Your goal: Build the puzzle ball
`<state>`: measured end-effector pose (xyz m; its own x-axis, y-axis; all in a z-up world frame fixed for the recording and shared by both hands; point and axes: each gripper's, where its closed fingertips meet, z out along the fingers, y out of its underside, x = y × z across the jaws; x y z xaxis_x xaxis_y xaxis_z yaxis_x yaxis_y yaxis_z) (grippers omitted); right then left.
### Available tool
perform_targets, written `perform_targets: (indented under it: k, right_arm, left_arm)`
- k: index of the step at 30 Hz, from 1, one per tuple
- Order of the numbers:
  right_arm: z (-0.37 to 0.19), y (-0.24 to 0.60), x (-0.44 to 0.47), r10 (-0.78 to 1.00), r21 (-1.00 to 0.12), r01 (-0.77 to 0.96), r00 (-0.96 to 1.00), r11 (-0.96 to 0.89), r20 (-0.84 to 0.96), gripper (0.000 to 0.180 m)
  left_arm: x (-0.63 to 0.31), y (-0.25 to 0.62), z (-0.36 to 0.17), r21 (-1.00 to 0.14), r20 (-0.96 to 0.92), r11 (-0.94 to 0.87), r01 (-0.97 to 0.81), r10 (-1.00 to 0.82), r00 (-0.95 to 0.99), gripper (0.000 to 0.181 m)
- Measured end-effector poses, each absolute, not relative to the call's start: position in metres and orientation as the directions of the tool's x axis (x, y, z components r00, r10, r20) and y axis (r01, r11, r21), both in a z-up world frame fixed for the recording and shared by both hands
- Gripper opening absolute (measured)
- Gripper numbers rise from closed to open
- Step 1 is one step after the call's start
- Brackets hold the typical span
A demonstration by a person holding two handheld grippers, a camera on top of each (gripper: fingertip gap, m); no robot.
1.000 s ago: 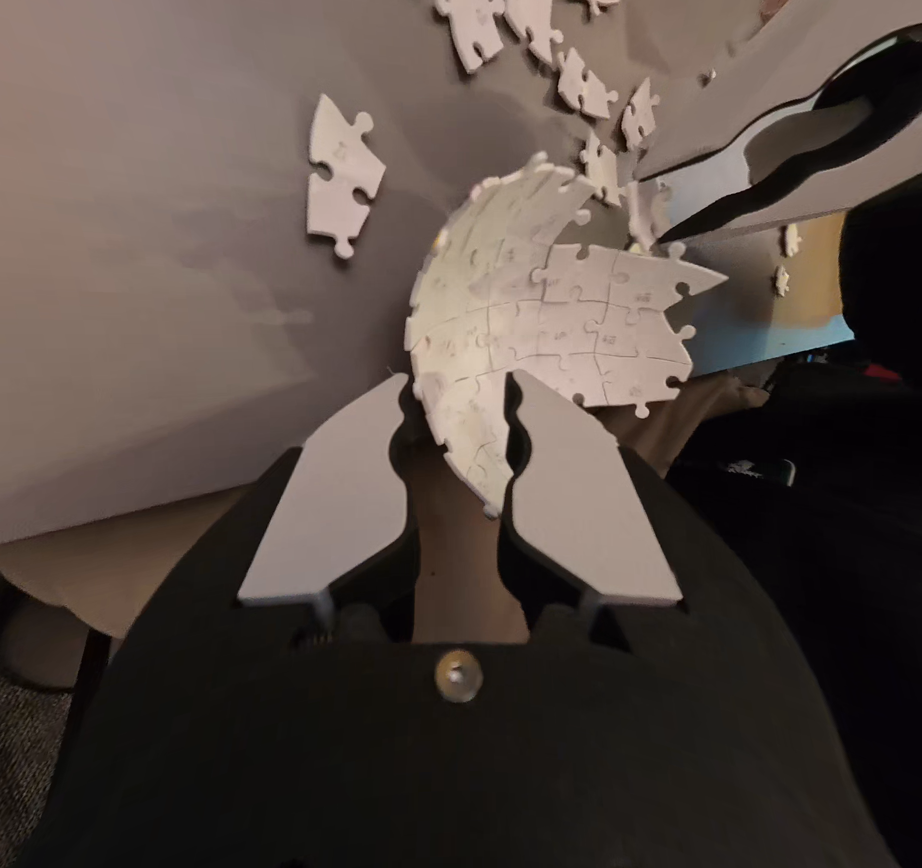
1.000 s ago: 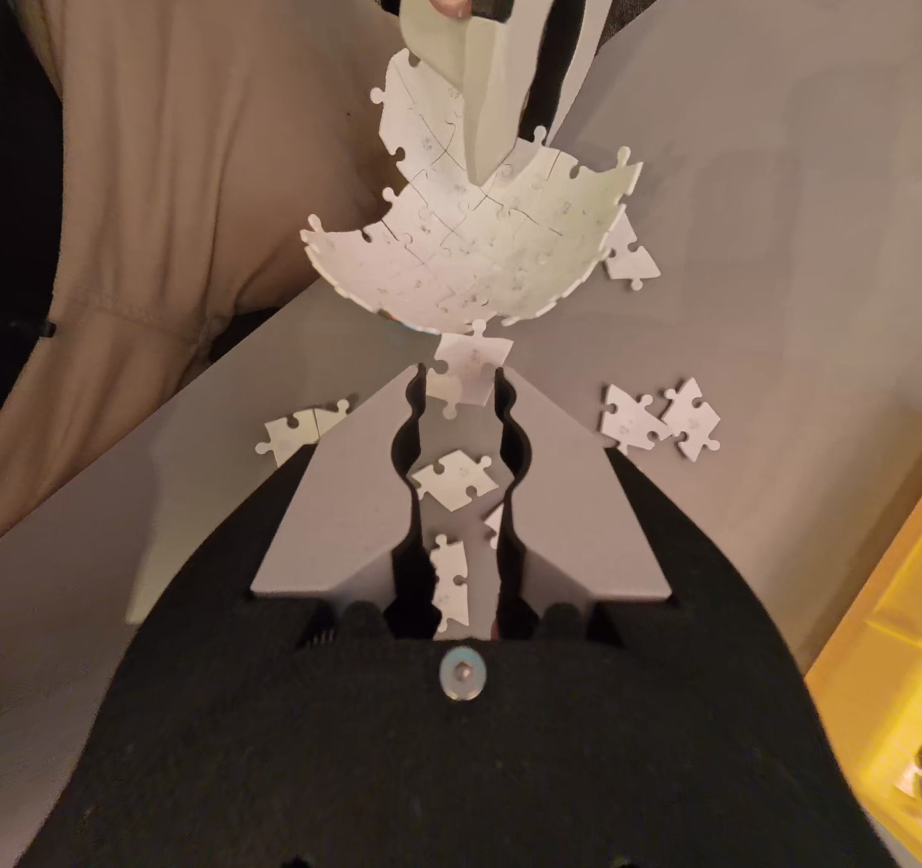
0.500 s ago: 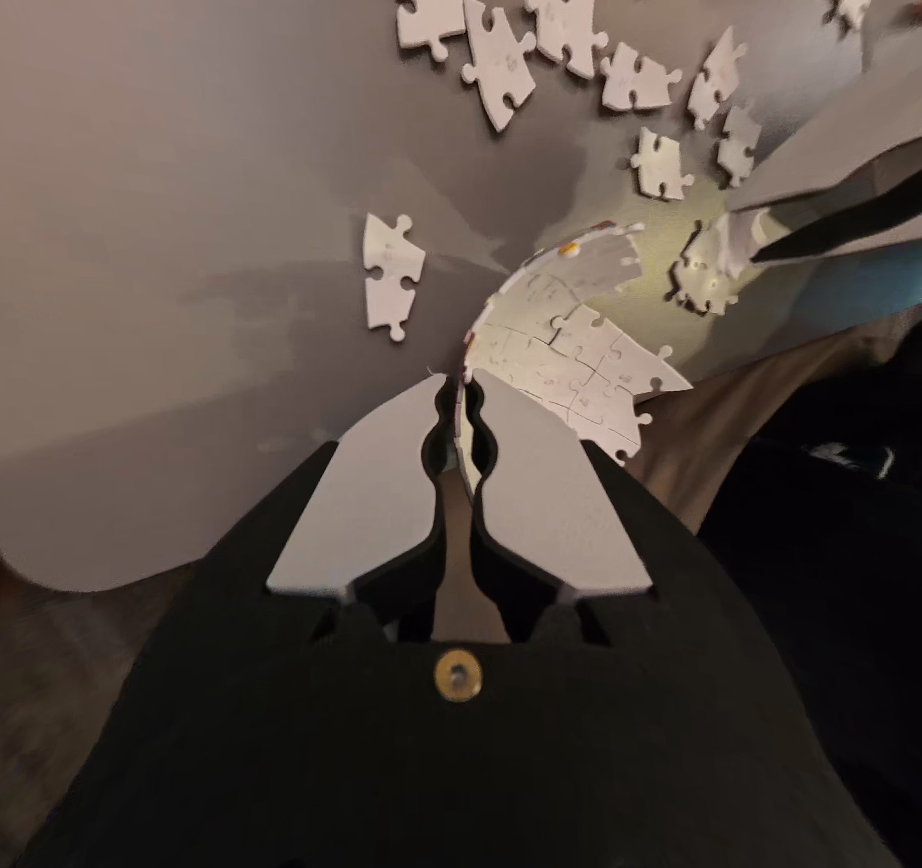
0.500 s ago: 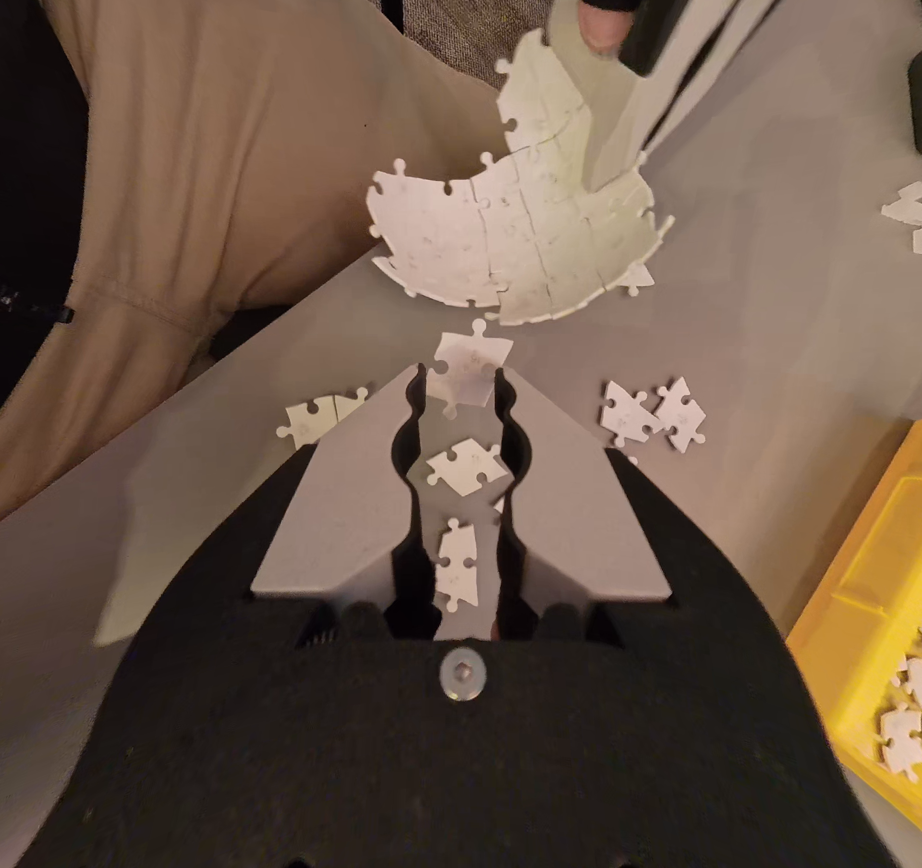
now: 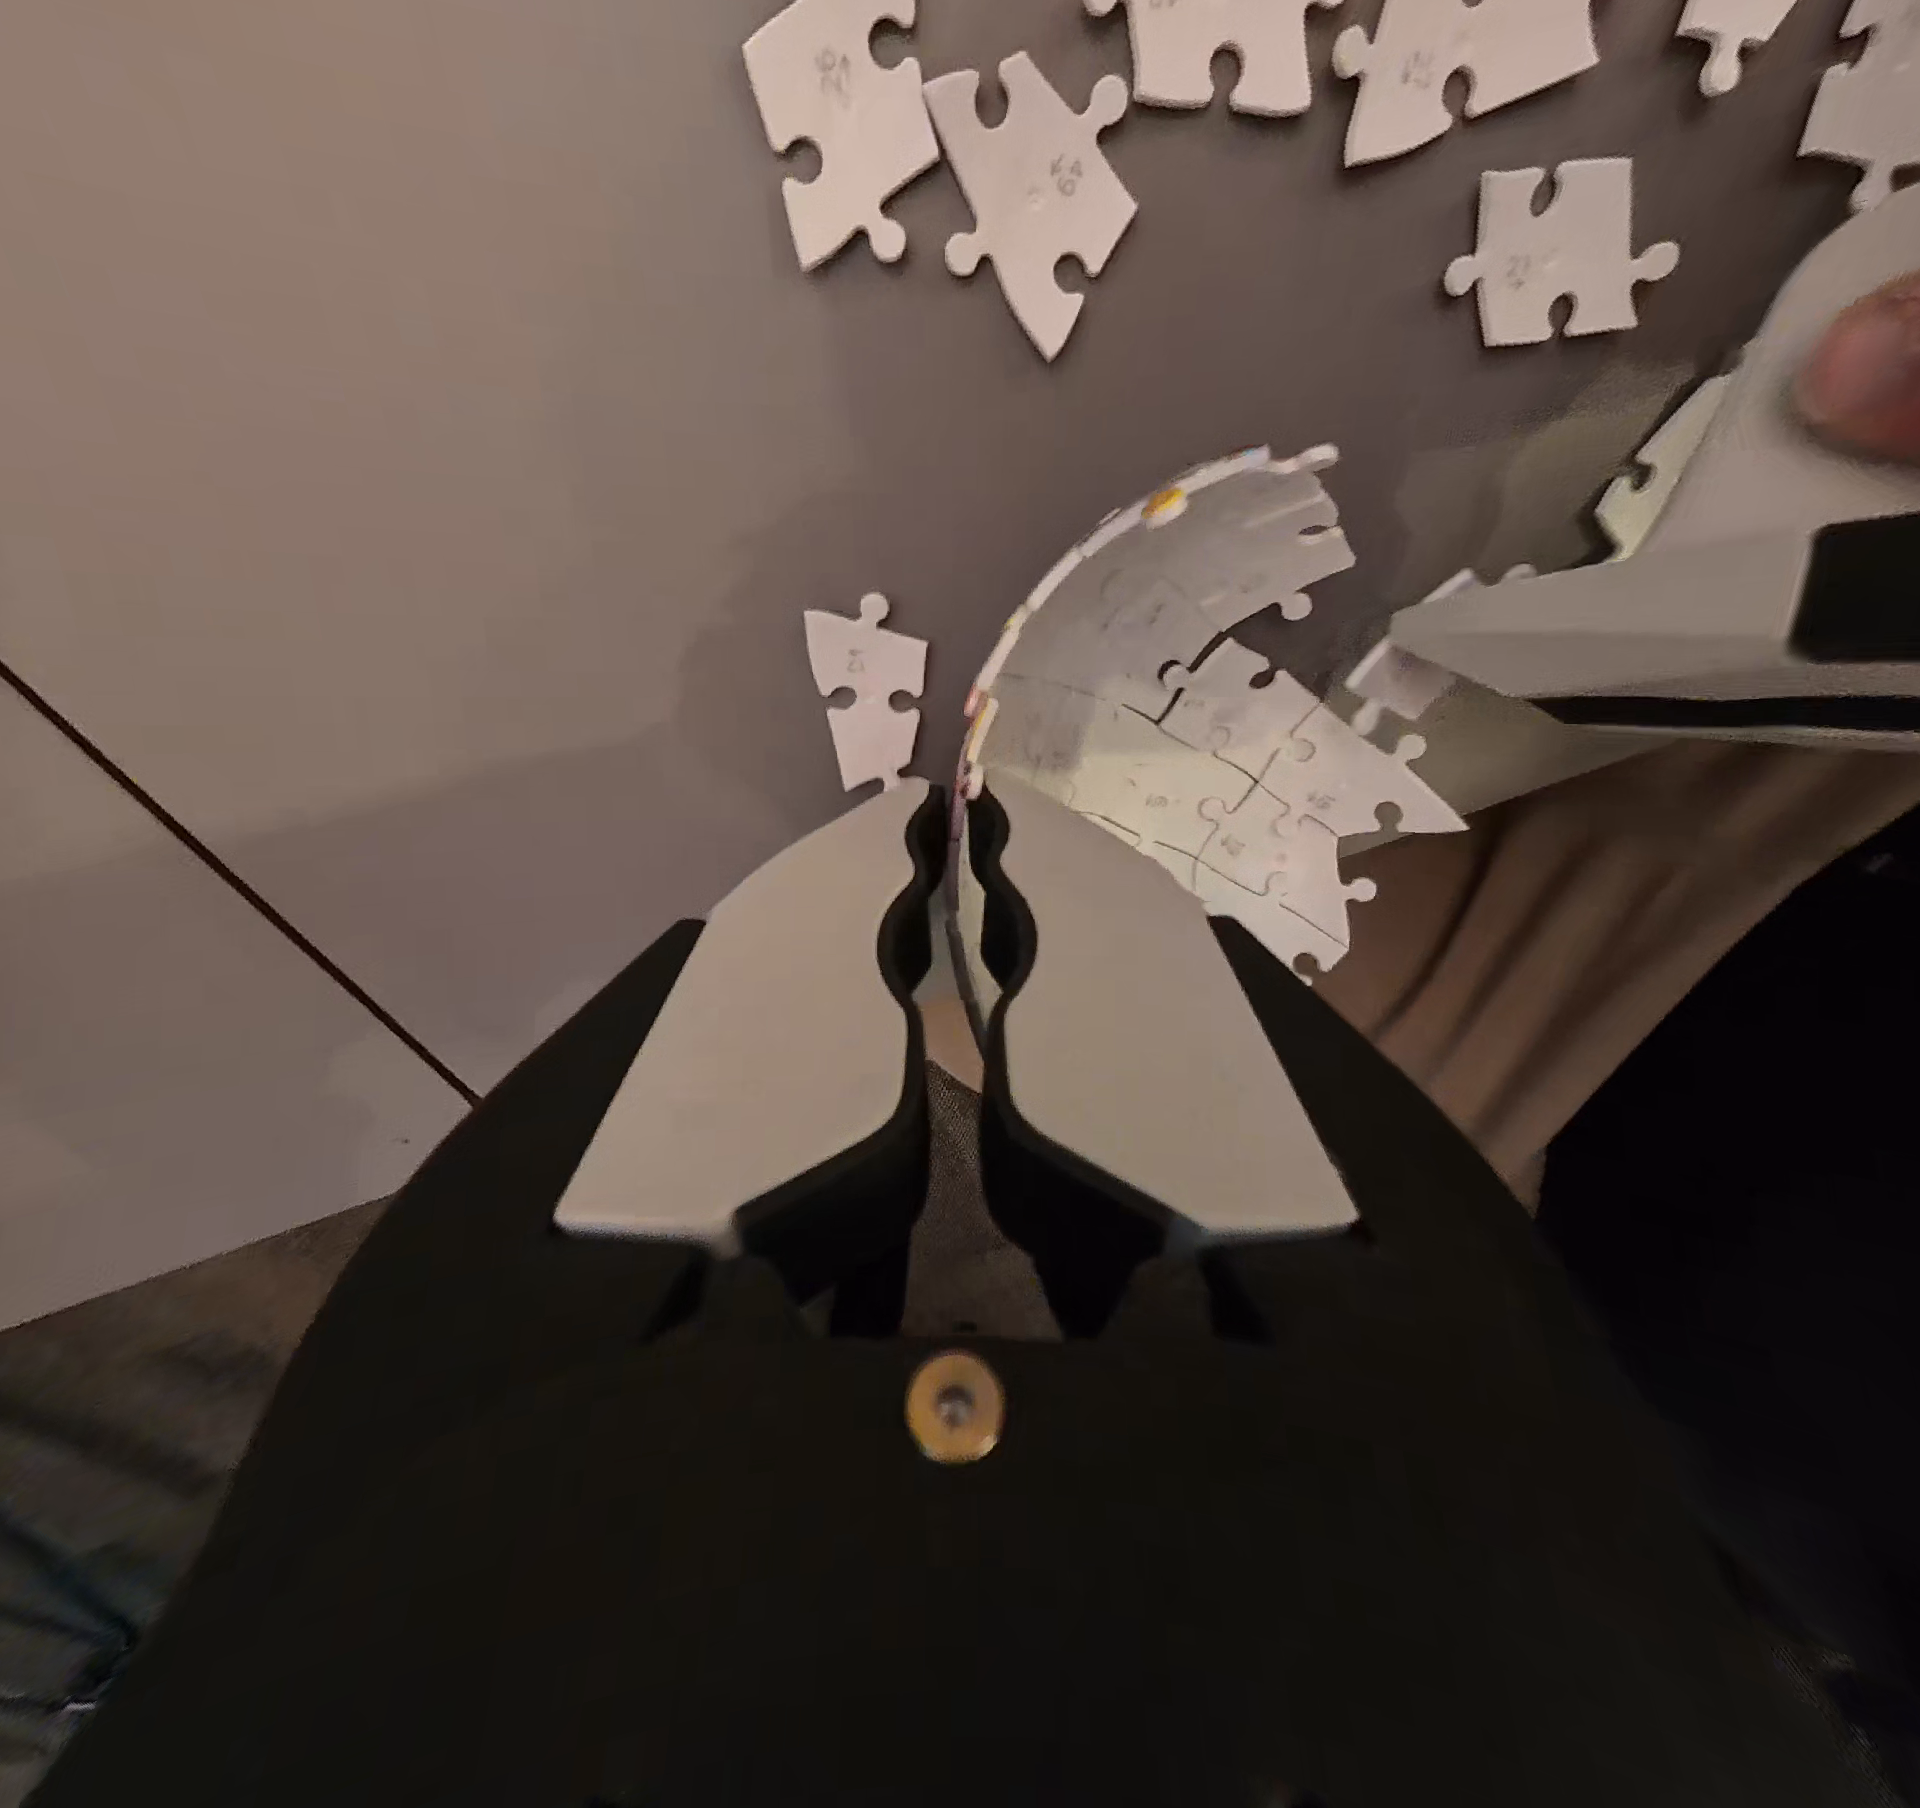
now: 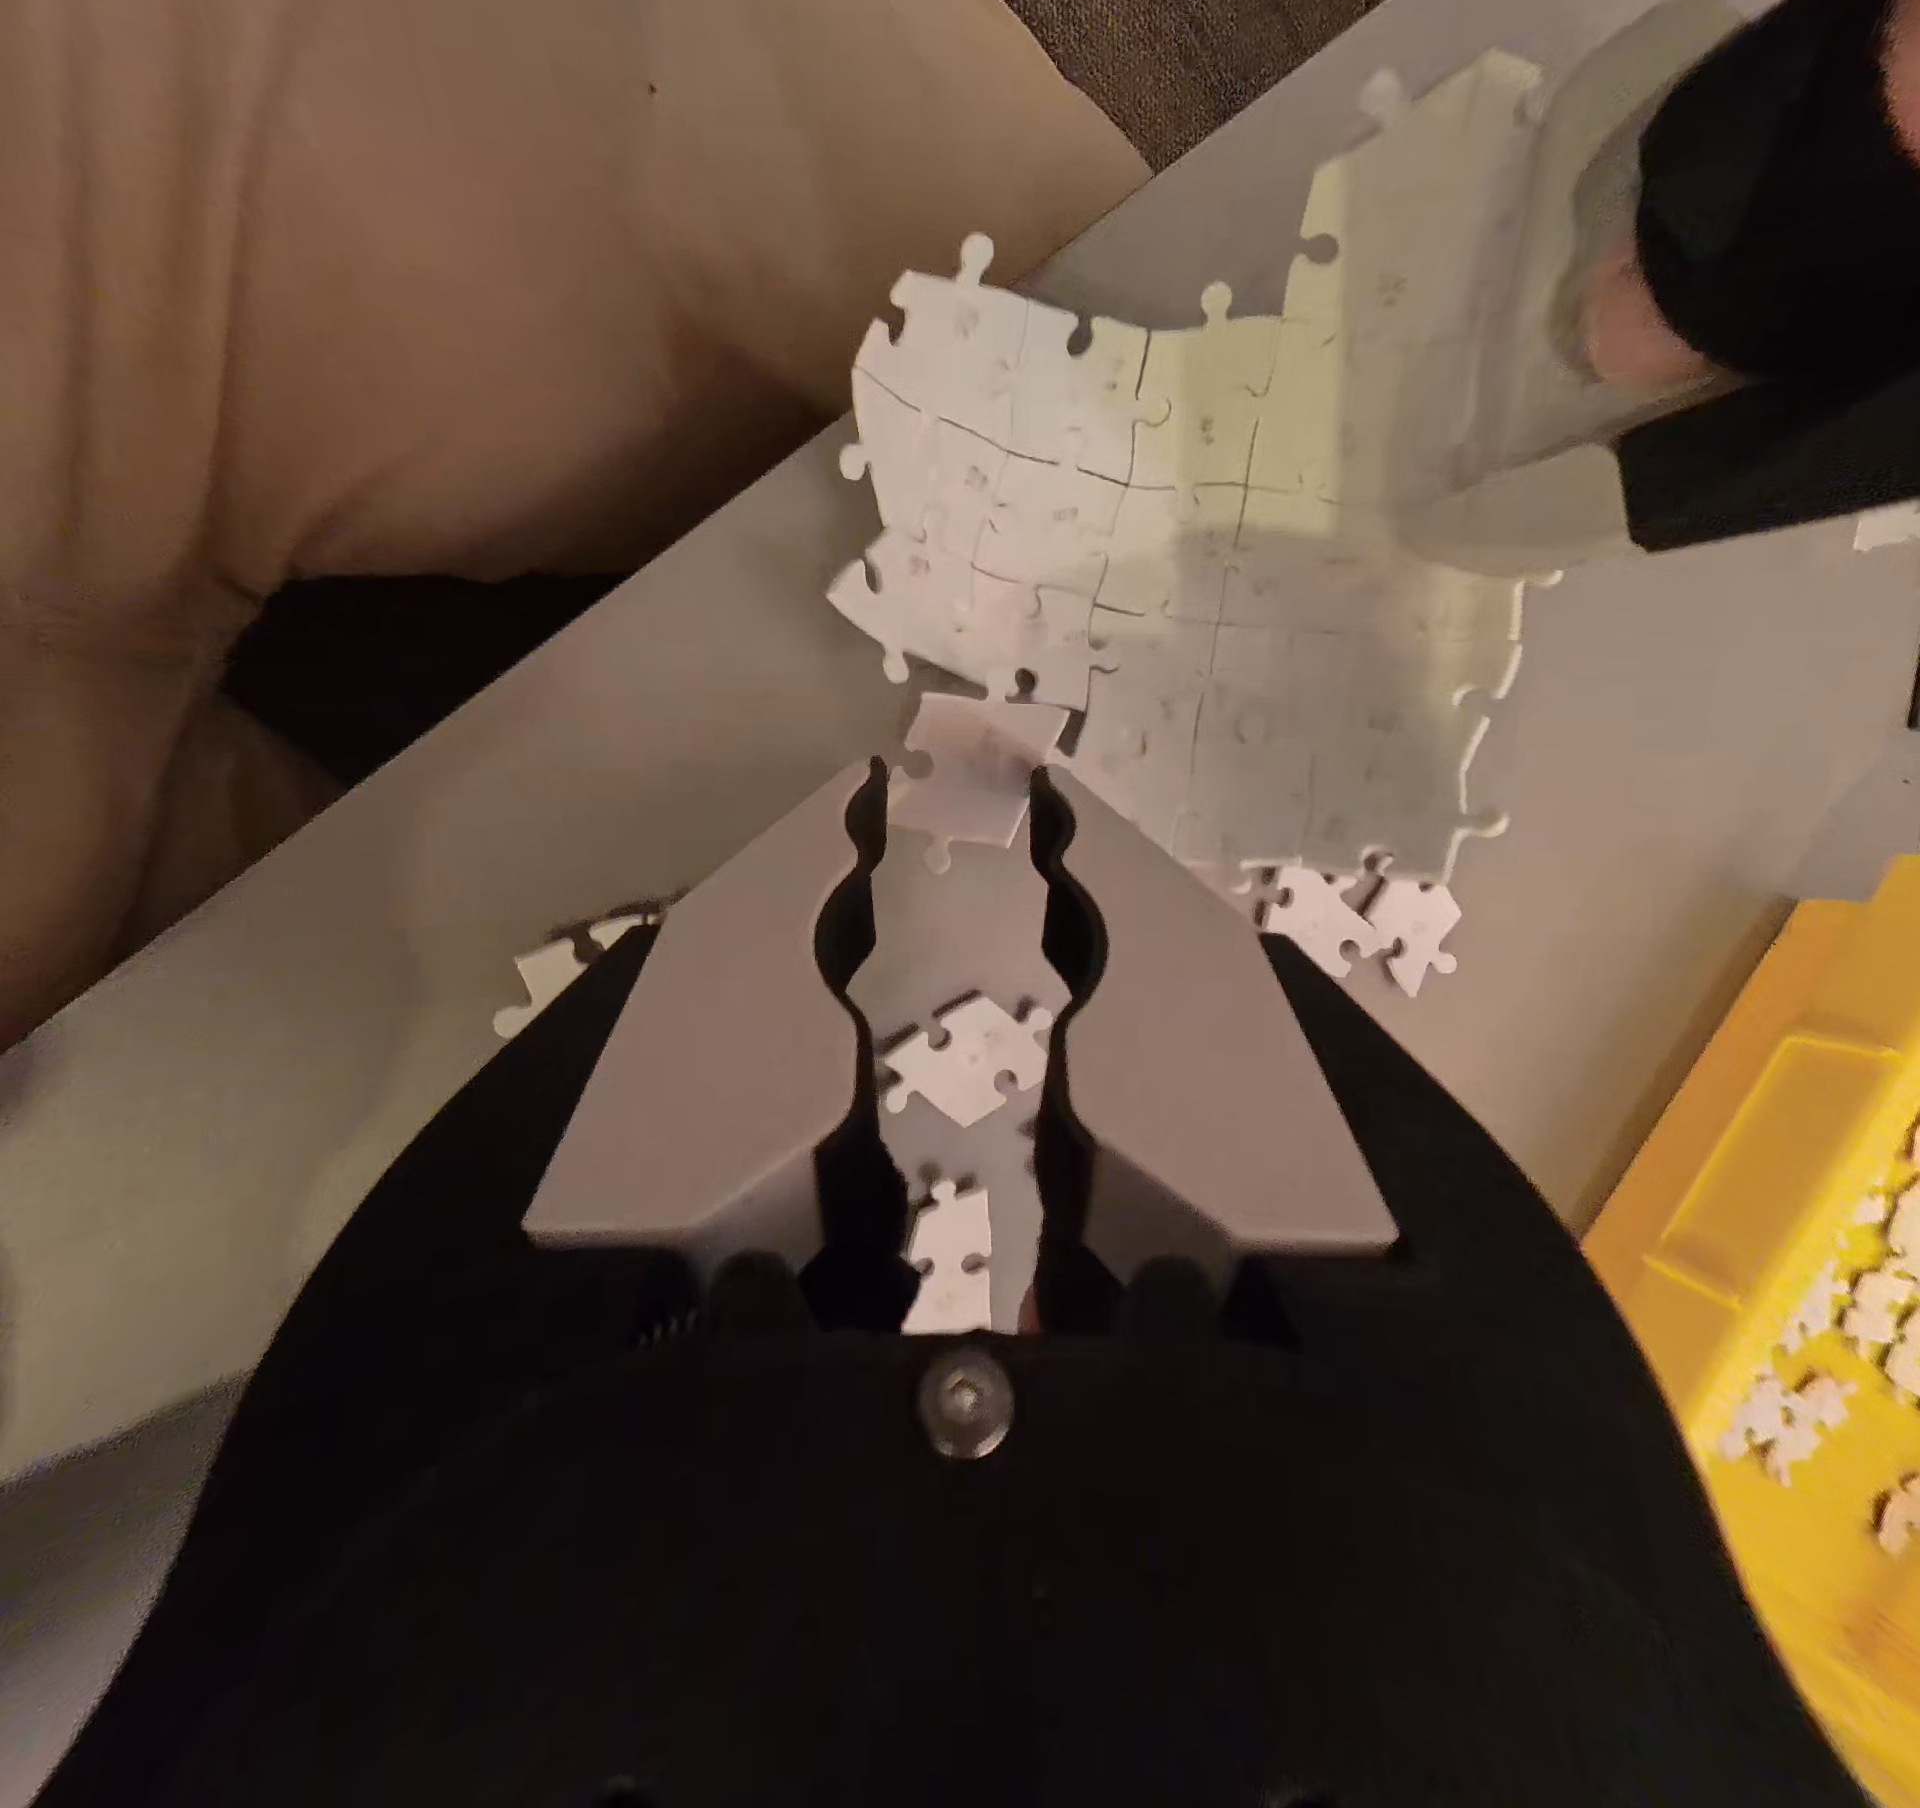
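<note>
In the left wrist view, the left gripper point(image 5: 961, 802) is clenching the rim of the shell point(image 5: 1195, 719), a curved sheet of joined white pieces fanning up and right from the fingers at frame centre, hollow side facing right. Seven loose pieces point(image 5: 1023, 189) are lying on the grey table point(image 5: 364, 356), each bearing small handwritten marks.

In the right wrist view, the right gripper point(image 6: 961, 787) is pinching one piece point(image 6: 971, 776) at its fingertips, touching the shell's lower left edge. A yellow tray point(image 6: 1714, 1187) holding pieces is sitting at lower right.
</note>
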<state>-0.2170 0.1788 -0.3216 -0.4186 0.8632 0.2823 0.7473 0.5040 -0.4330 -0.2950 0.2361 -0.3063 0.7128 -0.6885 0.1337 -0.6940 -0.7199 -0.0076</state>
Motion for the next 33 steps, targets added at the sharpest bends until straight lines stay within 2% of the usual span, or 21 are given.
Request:
perform_targets:
  k: [14, 19, 22, 28, 33]
  right_arm:
    - [-0.339, 0.188, -0.223, 0.877, -0.362, 0.804, -0.386, 0.471, 0.285, 0.026]
    - [-0.333, 0.189, -0.223, 0.887, -0.384, 0.804, -0.368, 0.455, 0.281, 0.03]
    - [-0.326, 0.186, -0.222, 0.896, -0.432, 0.786, -0.359, 0.442, 0.262, 0.027]
    - [-0.321, 0.185, -0.233, 0.93, -0.548, 0.752, -0.283, 0.366, 0.233, 0.007]
    - [-0.334, 0.197, -0.233, 0.931, -0.516, 0.781, -0.232, 0.352, 0.283, 0.0]
  left_arm:
    - [-0.291, 0.238, -0.306, 0.03, 0.094, -0.695, -0.719, -0.714, 0.694, 0.004]
    - [-0.289, 0.239, -0.305, 0.027, 0.083, -0.692, -0.721, -0.717, 0.692, 0.004]
    - [-0.288, 0.239, -0.304, 0.025, 0.073, -0.695, -0.719, -0.716, 0.694, 0.004]
    - [-0.285, 0.239, -0.303, 0.013, 0.051, -0.696, -0.718, -0.717, 0.695, 0.004]
    - [-0.283, 0.239, -0.303, 0.004, 0.039, -0.699, -0.715, -0.714, 0.699, 0.004]
